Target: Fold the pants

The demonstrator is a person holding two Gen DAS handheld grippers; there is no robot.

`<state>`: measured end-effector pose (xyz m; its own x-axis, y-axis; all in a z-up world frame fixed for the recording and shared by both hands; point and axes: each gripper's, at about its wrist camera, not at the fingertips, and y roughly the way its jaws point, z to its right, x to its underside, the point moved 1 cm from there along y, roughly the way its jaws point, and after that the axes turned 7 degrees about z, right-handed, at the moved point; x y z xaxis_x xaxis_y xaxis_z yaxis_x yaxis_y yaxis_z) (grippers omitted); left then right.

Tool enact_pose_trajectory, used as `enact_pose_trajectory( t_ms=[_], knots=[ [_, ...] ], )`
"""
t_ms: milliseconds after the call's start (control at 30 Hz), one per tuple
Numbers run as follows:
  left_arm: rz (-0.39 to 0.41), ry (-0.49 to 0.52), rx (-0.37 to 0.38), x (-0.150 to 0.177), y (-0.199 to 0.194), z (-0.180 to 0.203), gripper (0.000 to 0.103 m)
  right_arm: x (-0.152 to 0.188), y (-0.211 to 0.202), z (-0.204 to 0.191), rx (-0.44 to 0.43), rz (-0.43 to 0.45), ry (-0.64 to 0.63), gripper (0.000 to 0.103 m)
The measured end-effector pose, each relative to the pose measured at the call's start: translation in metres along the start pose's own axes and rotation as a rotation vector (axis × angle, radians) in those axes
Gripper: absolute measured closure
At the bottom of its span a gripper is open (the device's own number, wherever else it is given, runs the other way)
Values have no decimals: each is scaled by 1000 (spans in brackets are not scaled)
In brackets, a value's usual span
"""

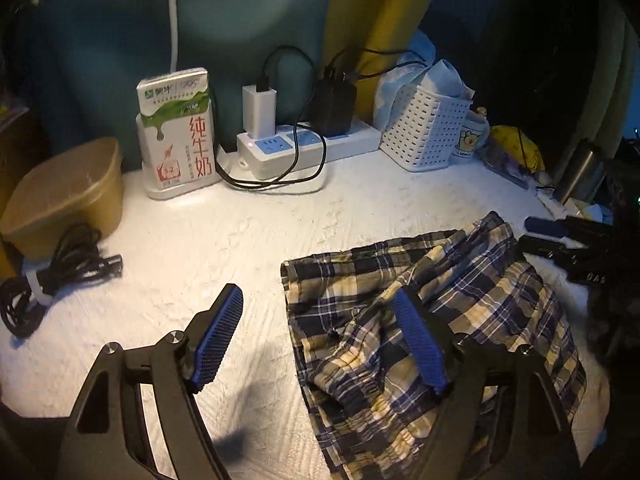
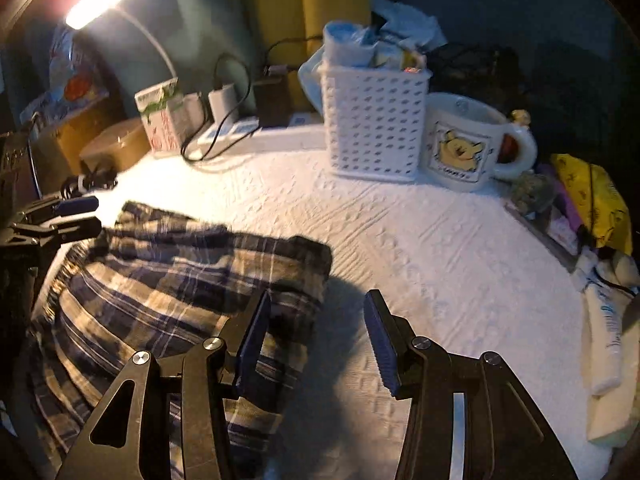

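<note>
Plaid pants (image 1: pixel 432 320) in navy, cream and tan lie rumpled on the white textured table cover (image 1: pixel 240 240). My left gripper (image 1: pixel 316 312) is open; its right finger hovers over the pants' left part, its left finger over bare cover. In the right wrist view the pants (image 2: pixel 168 292) lie folded at the left. My right gripper (image 2: pixel 316 316) is open above the pants' right edge, left finger over cloth, right finger over the cover (image 2: pixel 440 248). Each gripper shows at the edge of the other's view: the right one (image 1: pixel 560 236), the left one (image 2: pixel 60 216).
At the back stand a milk carton (image 1: pixel 176 132), a power strip (image 1: pixel 304 144) with chargers and cables, a white perforated basket (image 2: pixel 372 120) and a Pooh mug (image 2: pixel 468 140). A tan box (image 1: pixel 68 196) and coiled cable (image 1: pixel 52 276) sit left. Clutter lies at the right edge (image 2: pixel 592 200).
</note>
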<state>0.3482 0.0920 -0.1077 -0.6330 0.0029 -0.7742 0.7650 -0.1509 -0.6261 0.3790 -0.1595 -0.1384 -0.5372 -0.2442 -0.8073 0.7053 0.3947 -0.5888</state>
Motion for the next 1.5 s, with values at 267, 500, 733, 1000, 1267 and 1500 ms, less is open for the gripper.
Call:
enact_pose_trajectory(
  t_ms=[267,500,733,1000,1267,1500],
  knots=[
    [-54,7,25,10,19,3,24,0,4,9,13,3,41,46],
    [-96,-10,36,19,31,2,24,0,18,5,-10,-4,49,26],
    [-85,40,25,22,38,8,26,4,35,1,-68,-26,67,26],
    [-81,96,80,23,38,26,70,-1,45,1,-160,-26,110,33],
    [-34,155,55,22,22,38,86,-2,43,-18,-209,-10,41,78],
    [93,161,40,11,-24,49,87,-7,18,-37,-166,42,-21,85]
  ],
)
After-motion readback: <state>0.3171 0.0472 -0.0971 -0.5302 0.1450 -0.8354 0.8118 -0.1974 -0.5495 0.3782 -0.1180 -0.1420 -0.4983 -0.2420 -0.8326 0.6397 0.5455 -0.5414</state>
